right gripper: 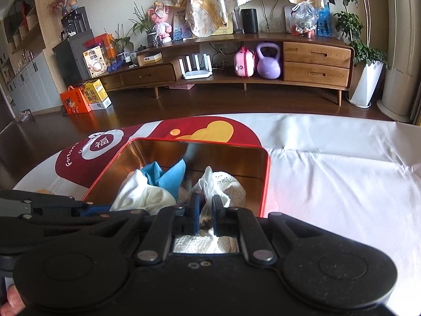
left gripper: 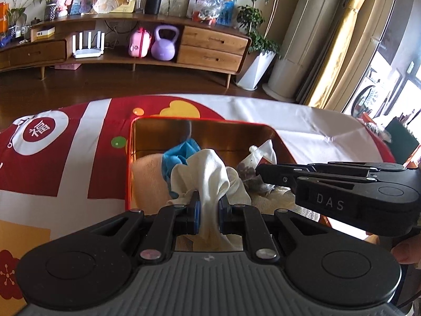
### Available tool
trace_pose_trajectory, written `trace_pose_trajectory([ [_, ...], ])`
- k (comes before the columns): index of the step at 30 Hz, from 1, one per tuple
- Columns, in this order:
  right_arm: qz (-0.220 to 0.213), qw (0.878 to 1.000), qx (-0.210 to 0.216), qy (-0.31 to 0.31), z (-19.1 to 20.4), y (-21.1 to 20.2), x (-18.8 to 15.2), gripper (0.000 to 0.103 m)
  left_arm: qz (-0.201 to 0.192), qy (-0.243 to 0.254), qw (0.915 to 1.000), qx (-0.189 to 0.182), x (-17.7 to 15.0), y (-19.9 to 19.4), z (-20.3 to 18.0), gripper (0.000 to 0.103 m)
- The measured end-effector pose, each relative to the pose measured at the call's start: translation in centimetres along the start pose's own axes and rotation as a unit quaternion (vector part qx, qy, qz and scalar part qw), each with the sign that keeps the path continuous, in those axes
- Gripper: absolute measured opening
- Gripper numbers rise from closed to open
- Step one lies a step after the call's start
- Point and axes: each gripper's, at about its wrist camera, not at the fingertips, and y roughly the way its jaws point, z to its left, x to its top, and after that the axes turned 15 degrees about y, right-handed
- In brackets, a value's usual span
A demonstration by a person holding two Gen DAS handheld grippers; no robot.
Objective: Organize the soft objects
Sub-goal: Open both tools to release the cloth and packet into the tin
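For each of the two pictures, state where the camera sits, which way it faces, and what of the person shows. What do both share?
Left wrist: on the left tool, facing forward into the red metal tin; it grips a white cloth; right tool and a fingertip show.
Right wrist: on the right tool, pinching a clear plastic pouch; left tool and a finger show.
Shared: tin, cloth, blue fabric, wooden cabinet.
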Motion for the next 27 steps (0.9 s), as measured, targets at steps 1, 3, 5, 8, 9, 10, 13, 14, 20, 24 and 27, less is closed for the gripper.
trace_pose_trajectory([
  [1, 0.000, 1.000, 0.000, 0.000, -0.1, 0.1, 0.1, 0.010, 0.003, 0.001, 1.0000, 0.001, -0.1, 0.1, -0.1, 0.013],
  [3, -0.003, 1.000, -0.002, -0.002, 0.0, -0.1, 0.2, 0.015, 0.007, 0.005, 1.0000, 0.003, -0.1, 0.2, -0.4, 0.013],
  [5, -0.005, 1.000, -0.003, 0.000, 0.0, -0.2, 0.3, 0.018, 0.009, 0.008, 0.9999, 0.007, -0.1, 0.1, -0.5, 0.013],
  [8, -0.006, 1.000, -0.007, -0.002, 0.2, -0.5, 0.2, 0.020, 0.009, 0.004, 0.9999, 0.014, 0.1, 0.0, -0.5, 0.013],
  [9, -0.006, 1.000, -0.006, -0.001, 0.2, -0.6, 0.4, 0.021, 0.012, 0.002, 0.9998, 0.014, 0.1, -0.1, -0.5, 0.013],
  [10, -0.008, 1.000, -0.006, 0.000, 0.3, -0.8, 0.3, 0.021, 0.013, 0.000, 0.9998, 0.016, 0.1, -0.2, -0.5, 0.013],
  [13, -0.010, 1.000, -0.004, 0.002, 0.3, -1.2, 0.3, 0.024, 0.014, -0.004, 0.9997, 0.021, 0.2, -0.6, -0.5, 0.013],
  [14, -0.012, 1.000, -0.004, 0.003, 0.4, -1.4, 0.3, 0.025, 0.014, -0.006, 0.9996, 0.023, 0.2, -0.8, -0.6, 0.013],
  [20, -0.017, 1.000, -0.002, 0.007, 0.4, -2.8, 0.3, 0.031, 0.015, -0.009, 0.9995, 0.026, 0.3, -1.8, -0.7, 0.015],
  [24, -0.020, 1.000, 0.002, 0.008, 0.6, -3.9, 0.3, 0.035, 0.008, -0.006, 0.9994, 0.033, 0.4, -2.8, -1.0, 0.035],
  [27, -0.028, 1.000, 0.004, 0.008, 0.8, -5.1, 0.2, 0.037, -0.005, -0.003, 0.9994, 0.034, 0.5, -3.8, -1.2, 0.059],
])
